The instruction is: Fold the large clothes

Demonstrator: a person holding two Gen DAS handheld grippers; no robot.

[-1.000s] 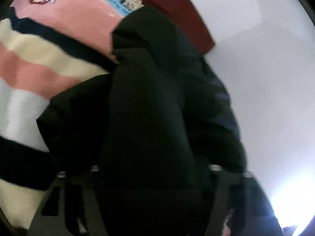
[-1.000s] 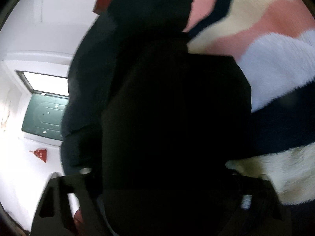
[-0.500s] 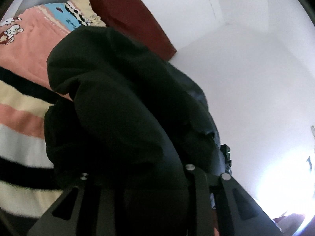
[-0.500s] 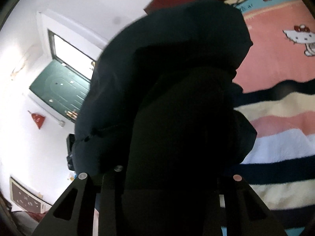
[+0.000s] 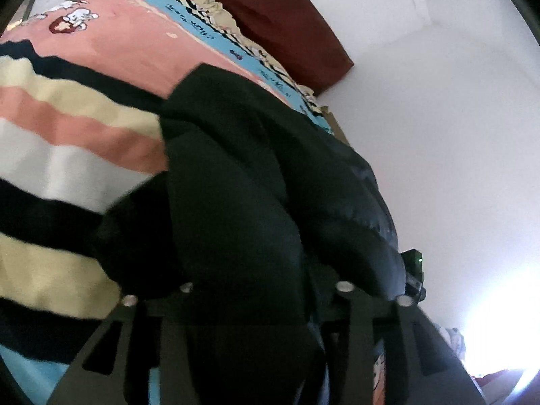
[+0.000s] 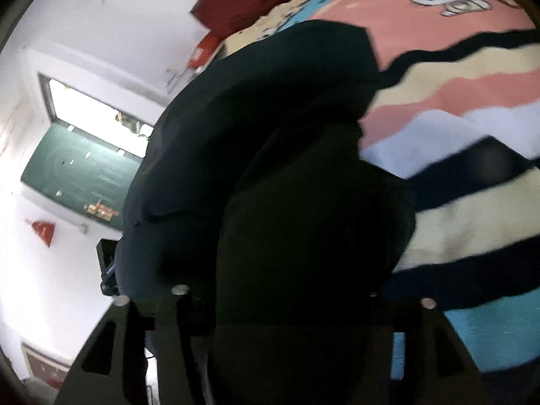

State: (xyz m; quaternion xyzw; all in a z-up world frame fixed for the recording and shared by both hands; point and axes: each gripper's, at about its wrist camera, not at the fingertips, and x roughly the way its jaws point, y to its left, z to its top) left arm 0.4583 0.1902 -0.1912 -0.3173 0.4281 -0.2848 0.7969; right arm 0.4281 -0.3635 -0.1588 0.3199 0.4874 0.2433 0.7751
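Observation:
A bulky black padded jacket (image 5: 256, 182) fills the middle of the left wrist view and hangs over the striped blanket (image 5: 60, 125). My left gripper (image 5: 263, 290) is shut on a thick fold of it; the fingertips are buried in the cloth. In the right wrist view the same jacket (image 6: 270, 155) bulges up from my right gripper (image 6: 273, 293), which is shut on another fold. The jacket is lifted above the blanket (image 6: 465, 108). The other gripper (image 5: 413, 270) shows at the jacket's right edge.
The bed carries a pink cartoon sheet (image 5: 128, 40) and a dark red headboard (image 5: 287, 23) against a white wall (image 5: 455, 135). The right wrist view shows a green door (image 6: 81, 172) under a bright window, and the pink sheet (image 6: 422, 20).
Both grippers have tilted back down toward the bed with the jacket; more of the striped blanket shows now. Both stay shut on the jacket.

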